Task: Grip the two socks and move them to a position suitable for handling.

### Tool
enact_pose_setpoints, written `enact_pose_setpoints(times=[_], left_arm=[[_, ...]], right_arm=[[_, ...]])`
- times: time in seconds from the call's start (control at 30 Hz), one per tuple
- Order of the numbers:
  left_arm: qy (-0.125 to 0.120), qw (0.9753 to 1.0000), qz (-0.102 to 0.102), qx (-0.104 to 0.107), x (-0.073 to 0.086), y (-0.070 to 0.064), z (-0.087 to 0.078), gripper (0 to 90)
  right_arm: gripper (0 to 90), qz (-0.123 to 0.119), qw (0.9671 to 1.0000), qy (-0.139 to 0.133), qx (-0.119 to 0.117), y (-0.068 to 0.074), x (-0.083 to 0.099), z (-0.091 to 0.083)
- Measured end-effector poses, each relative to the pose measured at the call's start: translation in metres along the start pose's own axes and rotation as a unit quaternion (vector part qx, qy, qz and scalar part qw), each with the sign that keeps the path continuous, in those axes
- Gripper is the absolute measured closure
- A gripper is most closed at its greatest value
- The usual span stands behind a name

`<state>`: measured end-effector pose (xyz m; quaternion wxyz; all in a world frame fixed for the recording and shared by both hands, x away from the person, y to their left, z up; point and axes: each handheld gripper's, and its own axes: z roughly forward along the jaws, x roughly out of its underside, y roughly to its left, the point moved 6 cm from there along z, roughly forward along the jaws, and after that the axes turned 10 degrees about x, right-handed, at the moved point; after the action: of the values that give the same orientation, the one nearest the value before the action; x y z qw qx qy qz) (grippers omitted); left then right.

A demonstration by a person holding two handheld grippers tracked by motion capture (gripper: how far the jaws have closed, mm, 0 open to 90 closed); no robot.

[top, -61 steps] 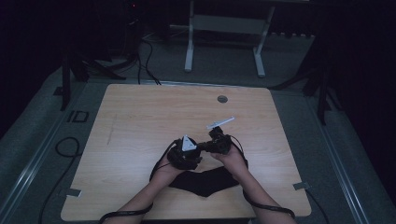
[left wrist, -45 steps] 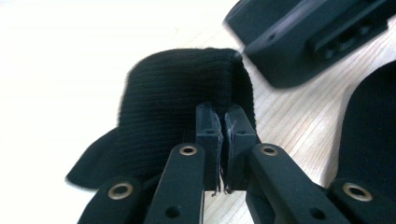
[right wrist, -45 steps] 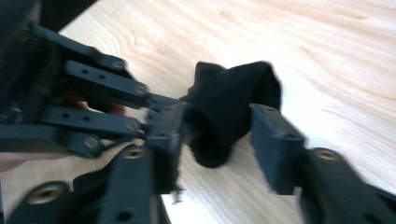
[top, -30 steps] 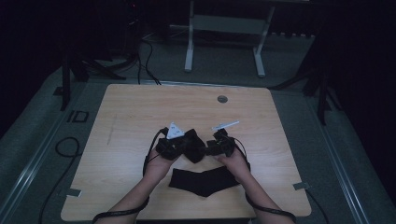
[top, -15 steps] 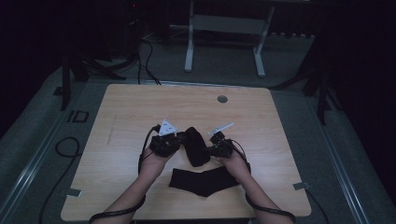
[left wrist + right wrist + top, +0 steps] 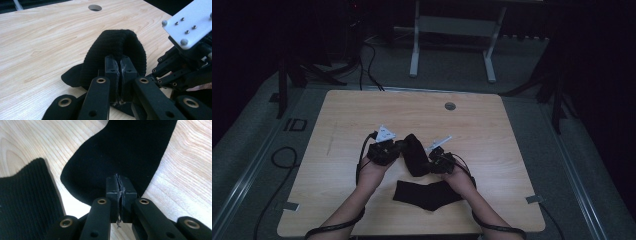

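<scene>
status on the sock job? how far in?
Done: one black knitted sock lies flat near the table's front edge. In hand: the second black ribbed sock is lifted, folded, between the left claw and right claw, each shut on it. Left, likely: laying it onto or beside the flat sock; neither claw has let go.

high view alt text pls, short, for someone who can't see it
Two hand-held grippers, left hand-held gripper and right hand-held gripper, hold a black sock between them over a light wooden table. A second black sock lies flat on the table nearer the person.
</scene>
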<state>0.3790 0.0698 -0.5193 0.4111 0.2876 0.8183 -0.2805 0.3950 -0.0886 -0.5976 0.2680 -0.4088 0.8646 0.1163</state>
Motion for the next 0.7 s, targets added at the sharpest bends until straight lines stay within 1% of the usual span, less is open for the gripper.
enact_pose_setpoints(times=[0.03,0.1,0.2,0.37,0.47,0.5,0.53,0.57,0.6,0.67,0.7], left_arm=[[0.0,1.0,0.001,-0.004,0.0,0.001,-0.001,87.6],[-0.004,1.0,-0.001,-0.005,-0.001,0.003,-0.004,87.5],[-0.007,0.9999,-0.005,-0.011,-0.001,0.007,-0.009,87.5],[-0.011,0.9996,-0.016,-0.019,0.002,0.015,-0.018,87.5],[-0.012,0.9994,-0.021,-0.024,0.004,0.019,-0.023,87.5],[-0.013,0.9994,-0.024,-0.021,0.004,0.02,-0.024,87.5],[-0.011,0.9995,-0.024,-0.02,0.005,0.02,-0.025,87.5],[-0.011,0.9993,-0.027,-0.023,0.006,0.021,-0.026,87.5],[-0.007,0.9993,-0.03,-0.019,0.008,0.022,-0.026,87.5],[-0.004,0.9991,-0.039,-0.017,0.012,0.023,-0.025,87.5],[0.001,0.999,-0.041,-0.015,0.014,0.024,-0.024,87.5]], right_arm=[[87.3,-0.005,1.0,0.005,0.001,0.001,0.001,-0.001],[87.3,-0.014,0.9999,0.009,-0.003,-0.001,0.003,-0.003],[87.3,-0.014,0.9998,0.016,-0.007,-0.009,0.009,-0.007],[87.3,0.0,0.9996,0.027,0.003,-0.03,0.02,-0.016],[86.6,-0.001,0.9994,0.035,0.007,-0.041,0.026,-0.021],[86.0,-0.004,0.9992,0.037,0.01,-0.045,0.027,-0.022],[86.0,-0.001,0.9991,0.041,0.013,-0.048,0.029,-0.024],[86.1,0.0,0.999,0.043,0.014,-0.052,0.031,-0.025],[85.7,0.001,0.999,0.043,0.013,-0.055,0.032,-0.026],[85.5,0.007,0.9989,0.045,0.013,-0.063,0.035,-0.028],[85.0,0.014,0.9987,0.047,0.016,-0.067,0.035,-0.029]])
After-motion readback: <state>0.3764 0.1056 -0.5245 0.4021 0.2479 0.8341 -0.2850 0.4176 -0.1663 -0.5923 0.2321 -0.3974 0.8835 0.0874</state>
